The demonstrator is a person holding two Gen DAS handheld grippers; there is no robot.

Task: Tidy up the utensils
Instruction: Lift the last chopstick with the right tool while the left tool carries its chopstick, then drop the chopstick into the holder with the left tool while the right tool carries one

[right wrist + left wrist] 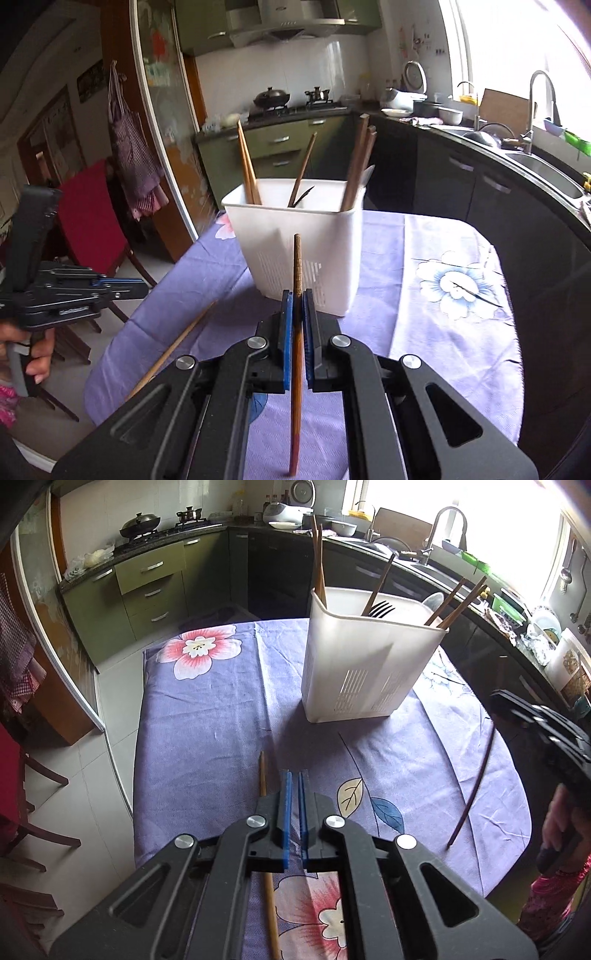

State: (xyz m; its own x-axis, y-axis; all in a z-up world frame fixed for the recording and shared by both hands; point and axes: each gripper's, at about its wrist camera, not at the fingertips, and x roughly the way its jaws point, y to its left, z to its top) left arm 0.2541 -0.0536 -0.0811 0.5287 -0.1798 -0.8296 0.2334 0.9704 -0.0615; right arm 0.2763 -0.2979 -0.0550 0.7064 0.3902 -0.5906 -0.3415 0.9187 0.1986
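A white plastic utensil holder (364, 657) stands on the purple floral tablecloth and holds several chopsticks and a dark fork (380, 609); it also shows in the right wrist view (299, 240). My right gripper (297, 295) is shut on a dark brown chopstick (297, 266), held upright in front of the holder. In the left wrist view that chopstick (474, 782) hangs below the right gripper (535, 720). My left gripper (294, 775) is shut and empty above the cloth. A light wooden chopstick (263, 775) lies beside its left finger.
The light chopstick also shows lying on the cloth in the right wrist view (177, 343), below the left gripper (110, 286). The table's edges (138, 738) drop to a tiled floor. Wooden chairs (37, 812) stand at the left. Kitchen counters and a sink (406, 550) lie behind.
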